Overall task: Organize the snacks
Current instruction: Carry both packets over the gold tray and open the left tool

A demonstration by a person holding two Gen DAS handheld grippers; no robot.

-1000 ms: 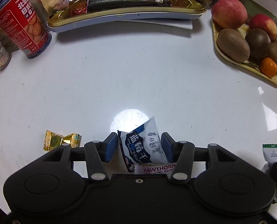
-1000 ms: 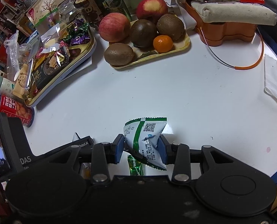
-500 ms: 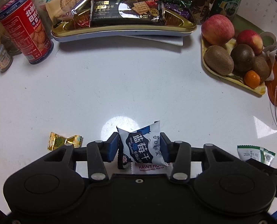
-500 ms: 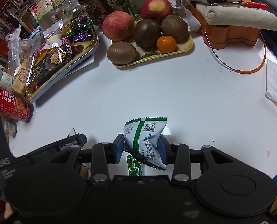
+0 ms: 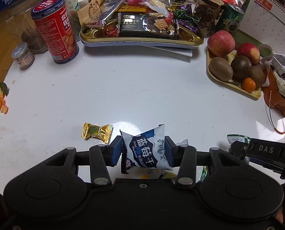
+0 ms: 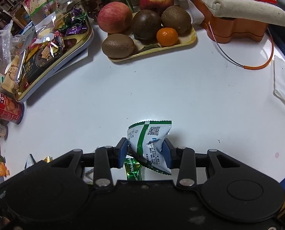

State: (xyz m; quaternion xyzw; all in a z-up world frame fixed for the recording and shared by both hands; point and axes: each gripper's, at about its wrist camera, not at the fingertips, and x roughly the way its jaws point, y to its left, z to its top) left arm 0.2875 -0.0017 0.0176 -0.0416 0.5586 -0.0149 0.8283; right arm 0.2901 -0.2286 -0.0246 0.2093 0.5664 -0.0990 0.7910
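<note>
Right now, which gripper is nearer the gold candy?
Left. The left gripper, shut on the blue packet, sits just right of the gold candy. The right gripper, clamping the green packet, is farther off, beyond the left one.

Your right gripper (image 6: 144,151) clamps the green-striped white snack packet (image 6: 151,143) above the white table (image 6: 180,95), well short of the fruit tray (image 6: 188,42).

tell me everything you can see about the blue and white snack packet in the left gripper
The blue and white snack packet is a small glossy pillow pouch, white with dark blue cloud shapes and Chinese lettering plus "Dried Blueberries". It looks puffed and slightly crumpled, standing tilted with one sealed corner up. The left gripper pinches it between its blue pads, above the white table.
</note>
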